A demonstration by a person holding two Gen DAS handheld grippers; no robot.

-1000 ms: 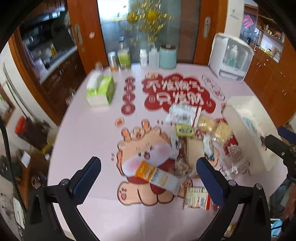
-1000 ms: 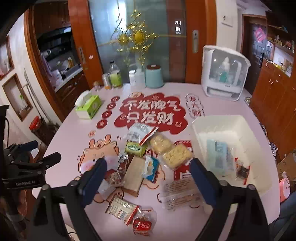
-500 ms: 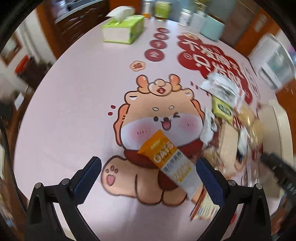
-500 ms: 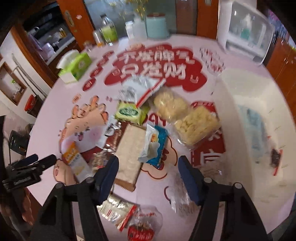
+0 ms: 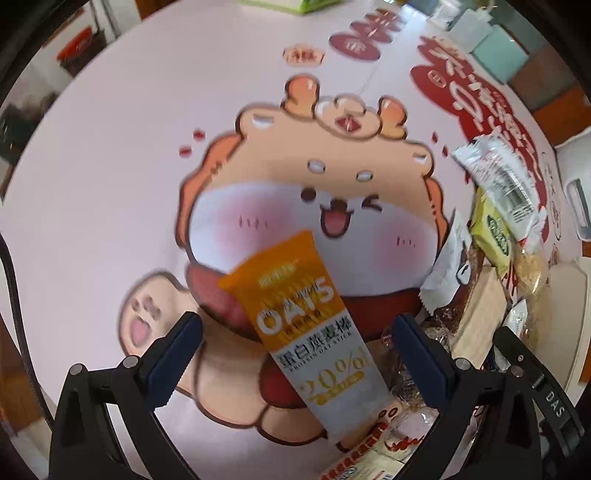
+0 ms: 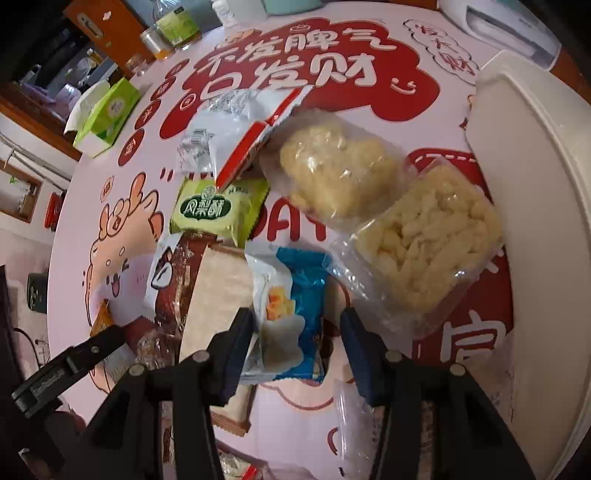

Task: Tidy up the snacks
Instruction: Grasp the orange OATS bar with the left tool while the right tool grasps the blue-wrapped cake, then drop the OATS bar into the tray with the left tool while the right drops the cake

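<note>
My left gripper is open, low over the table, its fingers either side of an orange and white oats bar that lies flat on the cartoon tablecloth. My right gripper is open around a blue and white snack packet lying on the table, apart from both pads. Beside that packet lie a tan wafer pack, a green pineapple cake pack, two clear bags of yellow puffs and a white and red packet. The white bin's rim is at the right.
A green tissue box and bottles stand at the table's far left. A white appliance stands at the back right. More snack packets crowd the right of the left wrist view. The left gripper's body shows at lower left.
Both grippers have dropped closer to the table. The left one has come down over the oats bar; the right one has narrowed and moved around the blue packet.
</note>
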